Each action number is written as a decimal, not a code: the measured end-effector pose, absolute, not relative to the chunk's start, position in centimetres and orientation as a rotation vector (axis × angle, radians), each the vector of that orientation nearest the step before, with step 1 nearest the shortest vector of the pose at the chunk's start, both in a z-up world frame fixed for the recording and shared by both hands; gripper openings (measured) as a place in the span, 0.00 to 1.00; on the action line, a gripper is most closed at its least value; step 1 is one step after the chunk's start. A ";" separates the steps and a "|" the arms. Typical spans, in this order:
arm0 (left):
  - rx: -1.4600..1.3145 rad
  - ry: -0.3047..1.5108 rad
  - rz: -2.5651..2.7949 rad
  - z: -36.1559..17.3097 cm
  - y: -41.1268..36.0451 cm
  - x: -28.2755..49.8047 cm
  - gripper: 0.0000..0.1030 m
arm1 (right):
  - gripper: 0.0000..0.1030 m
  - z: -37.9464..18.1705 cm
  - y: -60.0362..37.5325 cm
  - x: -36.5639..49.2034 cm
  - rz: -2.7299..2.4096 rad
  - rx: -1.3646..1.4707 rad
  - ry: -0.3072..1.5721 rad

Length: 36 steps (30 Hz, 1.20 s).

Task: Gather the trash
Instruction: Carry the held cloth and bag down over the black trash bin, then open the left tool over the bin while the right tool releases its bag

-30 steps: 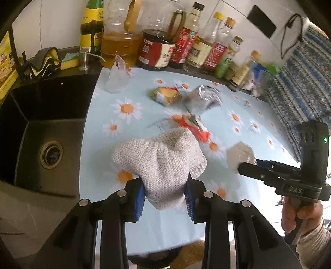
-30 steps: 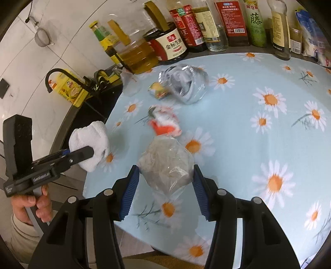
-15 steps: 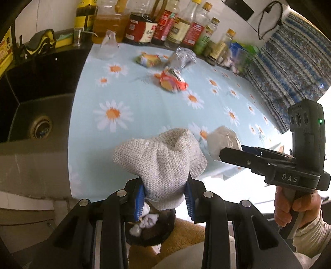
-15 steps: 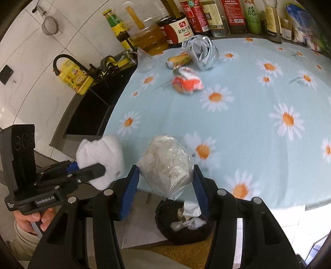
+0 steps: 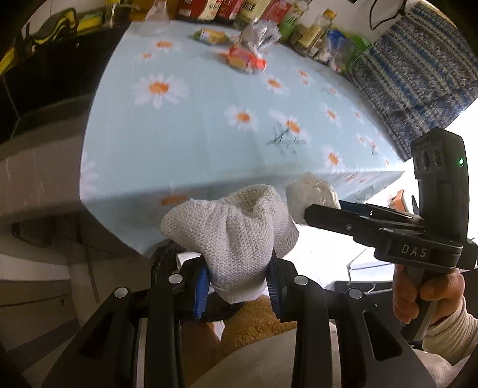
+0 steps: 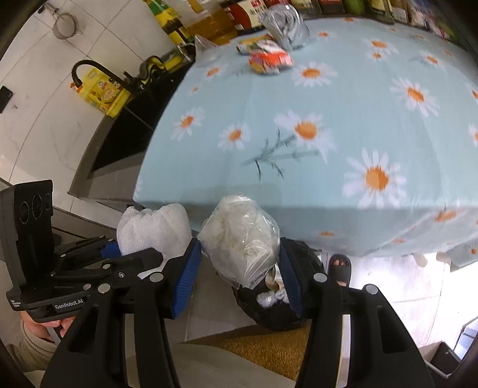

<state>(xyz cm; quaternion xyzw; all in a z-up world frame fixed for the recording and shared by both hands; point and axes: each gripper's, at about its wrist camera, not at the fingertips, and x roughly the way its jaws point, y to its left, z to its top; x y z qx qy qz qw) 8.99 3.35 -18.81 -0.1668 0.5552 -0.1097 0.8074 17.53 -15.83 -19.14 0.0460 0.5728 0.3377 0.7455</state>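
Note:
My left gripper is shut on a crumpled white knitted cloth, held just off the table's near edge. My right gripper is shut on a clear plastic bag of white scraps, hanging over a black trash bin on the floor that holds white waste. In the left wrist view the same bag sits in the right gripper's fingers. In the right wrist view the cloth shows in the left gripper. An orange wrapper, a yellow packet and a crinkled clear bag lie far back on the table.
The table wears a light blue daisy cloth. Bottles line its far edge. A dark sink with a black tap lies to the left. A foot in a black slipper stands beside the bin, near a yellow mat.
Both grippers have drawn back from over the table and sunk past its near edge, each keeping its load. The trash bin has come into view beneath them.

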 end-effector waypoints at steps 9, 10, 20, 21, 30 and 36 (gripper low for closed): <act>-0.382 1.290 -0.222 -23.3 3.5 8.3 0.30 | 0.51 -22.9 -16.2 16.5 0.703 0.108 1.343; -0.383 1.303 -0.220 -23.8 3.5 8.2 0.30 | 0.51 -23.5 -16.1 16.4 0.702 0.104 1.355; -0.374 1.469 -0.192 -30.4 3.4 7.7 0.30 | 0.51 -29.8 -15.5 15.9 0.627 0.100 1.496; -0.375 1.479 -0.192 -30.8 3.4 7.7 0.30 | 0.51 -30.3 -15.5 15.8 0.626 0.104 1.509; -0.401 1.554 -0.193 -33.3 3.2 7.5 0.45 | 0.53 -33.2 -15.6 15.8 0.598 0.137 1.580; -0.412 1.574 -0.208 -33.5 3.1 7.8 0.48 | 0.63 -33.3 -16.1 16.5 0.589 0.189 1.599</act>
